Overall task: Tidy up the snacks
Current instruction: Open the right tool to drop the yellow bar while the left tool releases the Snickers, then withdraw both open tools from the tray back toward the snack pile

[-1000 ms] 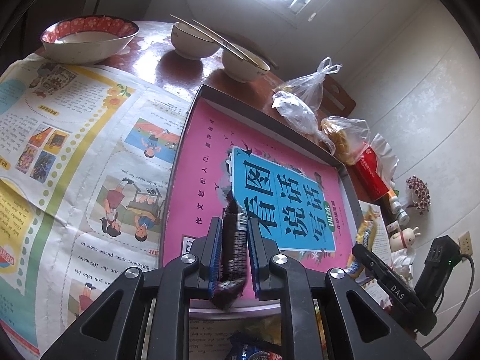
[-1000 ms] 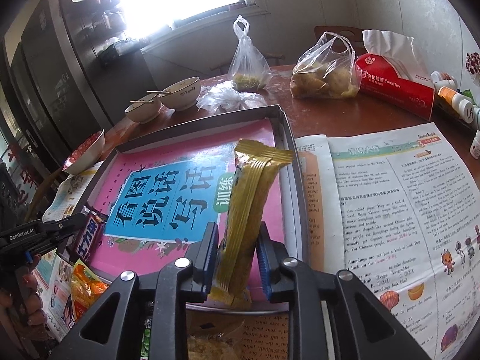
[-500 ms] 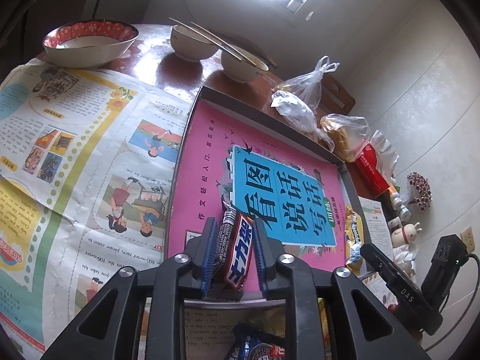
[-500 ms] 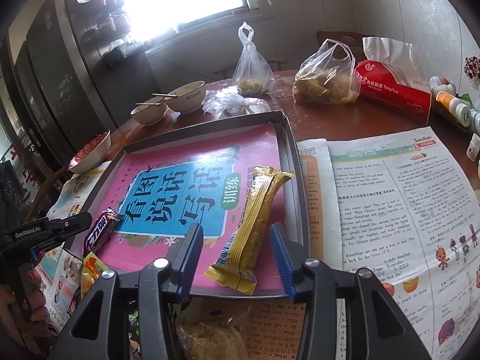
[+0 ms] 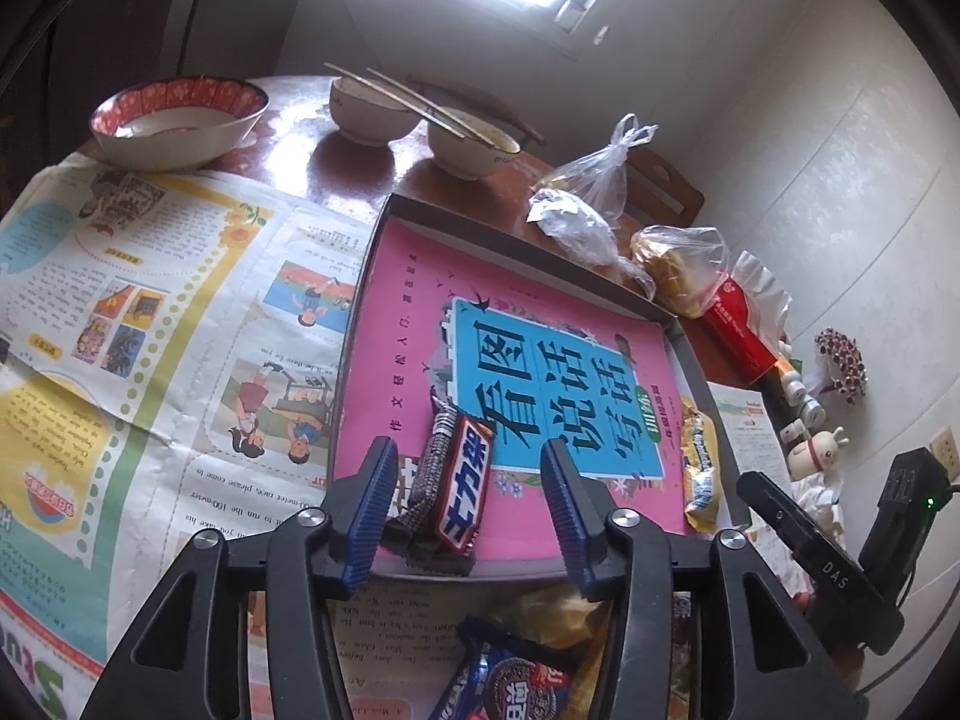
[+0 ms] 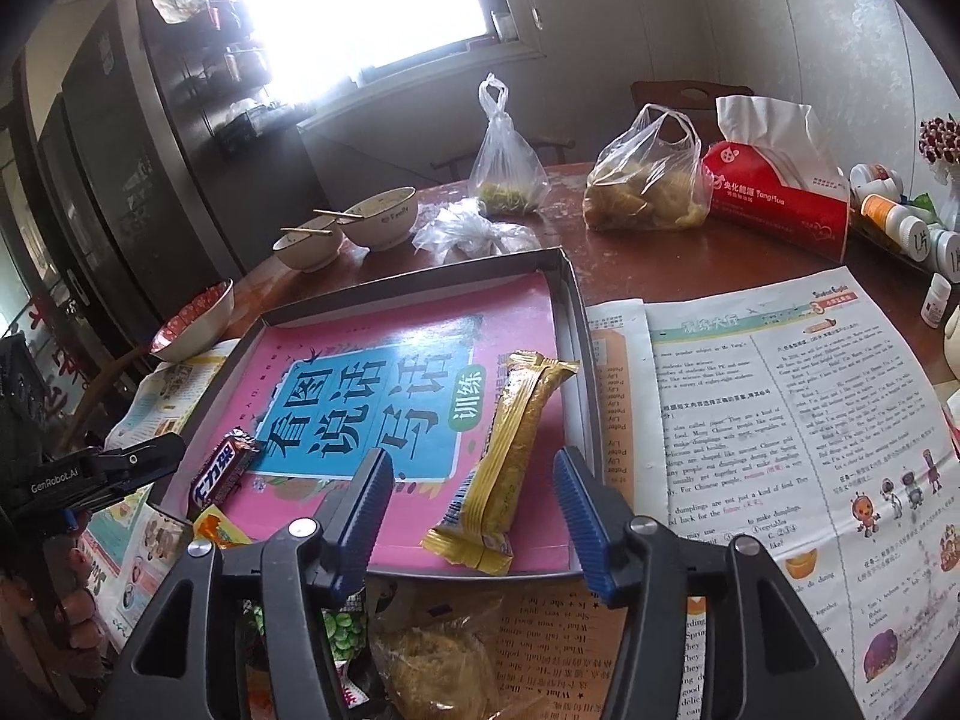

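Observation:
A shallow grey tray (image 5: pixel 384 222) (image 6: pixel 576 294) lined with a pink and blue book cover lies on the table. A brown, red and white chocolate bar (image 5: pixel 459 480) (image 6: pixel 219 471) lies at the tray's near left edge. My left gripper (image 5: pixel 468 498) is open around it, not holding it. A long yellow snack packet (image 6: pixel 510 456) (image 5: pixel 699 468) lies in the tray's right side. My right gripper (image 6: pixel 474 510) is open around its near end. More snack packets (image 5: pixel 510 672) (image 6: pixel 432 654) lie on the newspaper just below the grippers.
Newspapers (image 5: pixel 150 330) (image 6: pixel 780 420) cover the table on both sides of the tray. Three bowls (image 5: pixel 180 120) (image 6: pixel 384 219), two with chopsticks, stand behind. Plastic bags (image 6: pixel 648 192), a red tissue pack (image 6: pixel 780 204) and small bottles (image 6: pixel 900 222) crowd the far right.
Both grippers opened and let go. The chocolate bar now lies at the tray's near left edge and the yellow packet lies flat in the tray's right side. Both grippers drew back slightly.

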A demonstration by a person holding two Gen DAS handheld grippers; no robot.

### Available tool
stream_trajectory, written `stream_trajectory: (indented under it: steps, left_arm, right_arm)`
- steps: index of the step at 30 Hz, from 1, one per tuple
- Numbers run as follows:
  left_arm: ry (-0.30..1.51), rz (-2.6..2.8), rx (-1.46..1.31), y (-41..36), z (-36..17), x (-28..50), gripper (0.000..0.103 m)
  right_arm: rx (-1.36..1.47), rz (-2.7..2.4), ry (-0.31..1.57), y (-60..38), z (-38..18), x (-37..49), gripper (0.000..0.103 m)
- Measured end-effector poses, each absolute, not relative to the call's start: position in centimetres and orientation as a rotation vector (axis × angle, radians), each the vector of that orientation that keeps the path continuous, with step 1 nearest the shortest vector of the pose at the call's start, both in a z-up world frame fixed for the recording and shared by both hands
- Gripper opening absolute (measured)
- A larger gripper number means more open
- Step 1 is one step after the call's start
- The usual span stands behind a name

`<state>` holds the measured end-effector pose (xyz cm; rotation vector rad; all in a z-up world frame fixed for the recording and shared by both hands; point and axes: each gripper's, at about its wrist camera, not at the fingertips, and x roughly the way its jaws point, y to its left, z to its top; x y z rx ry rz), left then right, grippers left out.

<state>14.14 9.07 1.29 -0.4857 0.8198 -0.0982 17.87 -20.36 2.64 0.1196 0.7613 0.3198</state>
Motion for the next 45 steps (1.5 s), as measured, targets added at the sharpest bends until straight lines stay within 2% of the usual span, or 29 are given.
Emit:
stream_trajectory:
  steps: [8,16,45]
  left_arm:
    - [0.8,-0.109,-0.434,8.3,2.4,12.9,0.062]
    - [0.776,-0.1,-0.339,7.0,3.5,11.4,0.072]
    - [0.812,-0.104,-0.195,5.5,4.0,8.1,0.073]
  right_arm:
    - [0.113,0.333,0.737,-20.3,3.4,17.0,0.059]
    - [0.09,0.351,0.709,-19.7,4.3,15.7,0.066]
    - [0.02,0.407,0.682,-18.2,5.4,11.7,0.073]
